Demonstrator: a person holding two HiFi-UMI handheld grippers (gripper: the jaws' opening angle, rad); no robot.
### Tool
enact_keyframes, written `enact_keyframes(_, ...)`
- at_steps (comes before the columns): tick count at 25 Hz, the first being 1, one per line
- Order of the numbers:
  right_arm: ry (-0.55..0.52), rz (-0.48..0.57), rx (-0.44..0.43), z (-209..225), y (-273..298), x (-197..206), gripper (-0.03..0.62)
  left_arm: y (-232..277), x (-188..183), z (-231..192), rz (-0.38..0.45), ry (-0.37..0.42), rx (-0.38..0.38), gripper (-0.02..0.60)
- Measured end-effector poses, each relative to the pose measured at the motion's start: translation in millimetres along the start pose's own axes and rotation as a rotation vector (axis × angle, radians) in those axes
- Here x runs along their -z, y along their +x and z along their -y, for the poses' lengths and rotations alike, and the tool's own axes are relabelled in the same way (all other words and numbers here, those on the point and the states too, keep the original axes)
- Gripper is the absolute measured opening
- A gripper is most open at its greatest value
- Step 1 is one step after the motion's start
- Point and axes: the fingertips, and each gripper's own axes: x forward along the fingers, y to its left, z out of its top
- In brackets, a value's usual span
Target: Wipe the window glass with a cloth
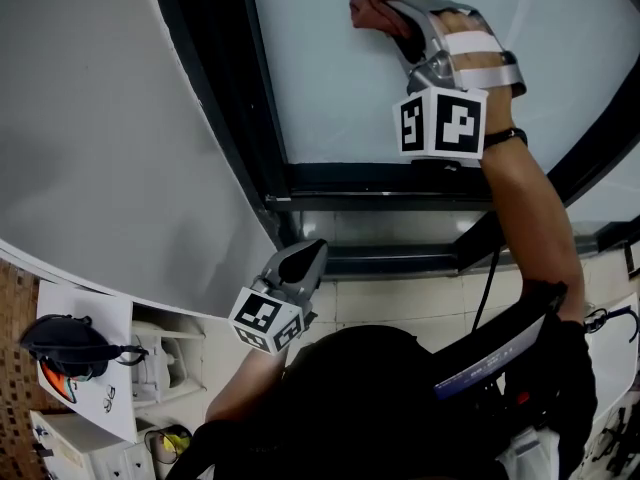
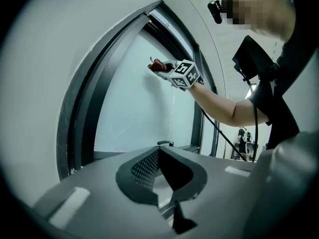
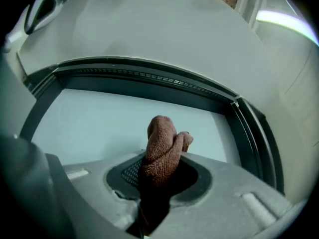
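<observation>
A pale frosted window pane (image 1: 330, 78) sits in a dark frame (image 1: 215, 98). My right gripper (image 1: 385, 13) is raised against the glass, shut on a reddish-brown cloth (image 1: 372, 3). In the right gripper view the cloth (image 3: 162, 151) bunches up out of the jaws of the right gripper (image 3: 160, 173) and its tip touches the pane (image 3: 99, 126). My left gripper (image 1: 300, 263) hangs low by the frame's bottom corner, shut with nothing in it. The left gripper view shows the left gripper (image 2: 158, 176) pointing at the pane (image 2: 134, 98), with the cloth (image 2: 158, 66) far off.
A grey wall (image 1: 100, 138) runs left of the frame. The sill and bottom rail (image 1: 380, 193) lie below the glass. A white shelf (image 1: 90, 388) with a paper and a dark object (image 1: 65, 343) stands at lower left. A black cable (image 1: 490, 278) hangs from the right arm.
</observation>
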Motion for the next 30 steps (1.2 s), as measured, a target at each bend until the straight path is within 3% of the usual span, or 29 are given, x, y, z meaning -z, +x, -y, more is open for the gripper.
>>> enact_keyframes(5, -0.066, -0.041, 0.049, 17.6, 27.0, 4.4, 0.080, -3.9, -4.9, 0.7, 0.016, -0.004, -0.001, 0.017)
enact_keyframes(11, -0.116, -0.080, 0.031, -0.8, 46.6, 12.0, 0.080, -5.4, 3.2, -2.0, 0.016, -0.022, -0.003, 0.017)
enact_keyframes(30, -0.032, -0.063, -0.037, -90.2, 22.9, 1.5, 0.080, -7.2, 7.7, -10.6, 0.008, -0.034, -0.008, 0.017)
